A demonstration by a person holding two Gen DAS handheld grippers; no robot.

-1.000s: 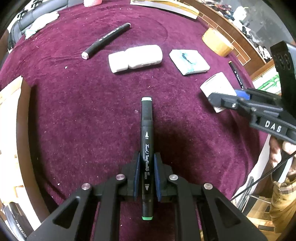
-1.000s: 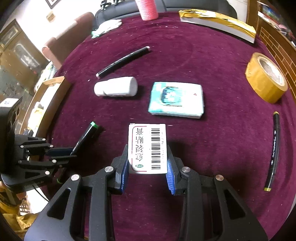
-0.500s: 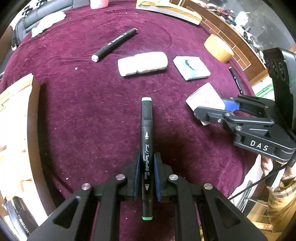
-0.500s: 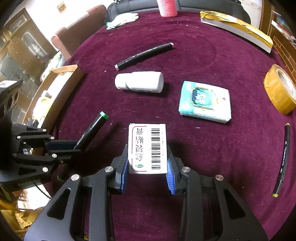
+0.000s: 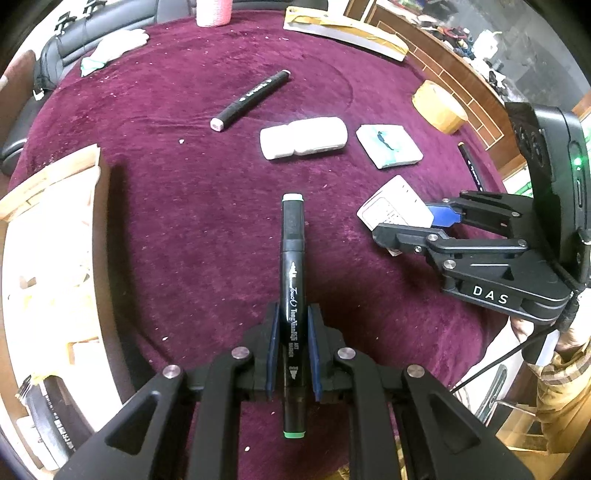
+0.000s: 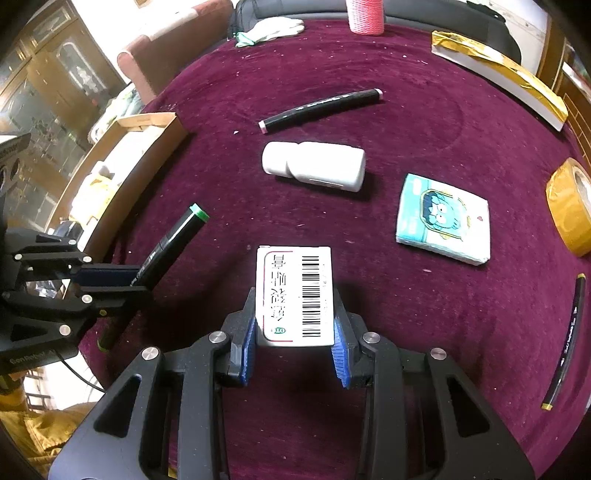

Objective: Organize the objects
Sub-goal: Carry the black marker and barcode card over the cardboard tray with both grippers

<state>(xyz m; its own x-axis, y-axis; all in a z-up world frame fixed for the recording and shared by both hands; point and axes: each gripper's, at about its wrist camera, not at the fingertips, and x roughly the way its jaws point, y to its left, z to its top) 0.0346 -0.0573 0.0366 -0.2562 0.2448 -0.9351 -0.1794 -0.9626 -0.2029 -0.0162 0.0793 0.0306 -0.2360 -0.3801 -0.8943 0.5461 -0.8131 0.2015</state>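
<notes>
My left gripper (image 5: 292,328) is shut on a black marker with green ends (image 5: 293,266) and holds it above the purple cloth; the marker (image 6: 173,240) and left gripper (image 6: 110,277) also show in the right wrist view. My right gripper (image 6: 293,325) is shut on a small white barcode box (image 6: 295,291); the box (image 5: 395,206) and right gripper (image 5: 417,221) show at right in the left wrist view. A cardboard box (image 5: 48,236) stands at the left, also seen in the right wrist view (image 6: 122,166).
On the cloth lie another black marker (image 6: 321,107), a white bottle on its side (image 6: 314,166), a tissue pack (image 6: 443,221), a yellow tape roll (image 6: 569,206), and a thin black pen (image 6: 565,339). A pink spool (image 6: 364,16), glove (image 6: 269,29) and gold-edged box (image 6: 502,74) lie at the far side.
Both grippers, each keeping its object, have moved back and toward the left; the cardboard box has come much further into both views.
</notes>
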